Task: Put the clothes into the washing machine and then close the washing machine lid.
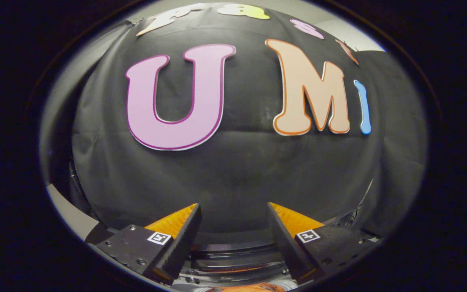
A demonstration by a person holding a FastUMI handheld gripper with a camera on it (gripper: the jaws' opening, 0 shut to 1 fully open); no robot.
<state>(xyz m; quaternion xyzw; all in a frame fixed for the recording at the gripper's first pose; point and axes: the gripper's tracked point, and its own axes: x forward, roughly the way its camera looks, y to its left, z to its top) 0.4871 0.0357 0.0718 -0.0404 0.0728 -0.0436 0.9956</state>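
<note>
The greater part of the gripper view is taken up by the booth wall, a matte black cloth that is drawn fairly smooth, with faint creases near its left side and a looser vertical fold at its right side. A pale, flat surface is seen at the lower left, beside the cloth's edge. Below the cloth, between and just under the fingers, the washing machine is seen as a set of curved, glossy dark bands with bright reflections, consistent with a round rim or lid of hard, smooth material; whether the lid is raised or lowered cannot be told from this angle. The arc of that rim runs crosswise to the fingers. At the lowest point between the fingers, a small patch of orange material is visible just below the rim bands; its nature, cloth or otherwise, cannot be told. The gripper is held released: its two wedge-shaped fingers are spread well apart, with ridged, serrated inner faces, and nothing is gripped between them. A small square printed marker is fixed on each finger body.
</note>
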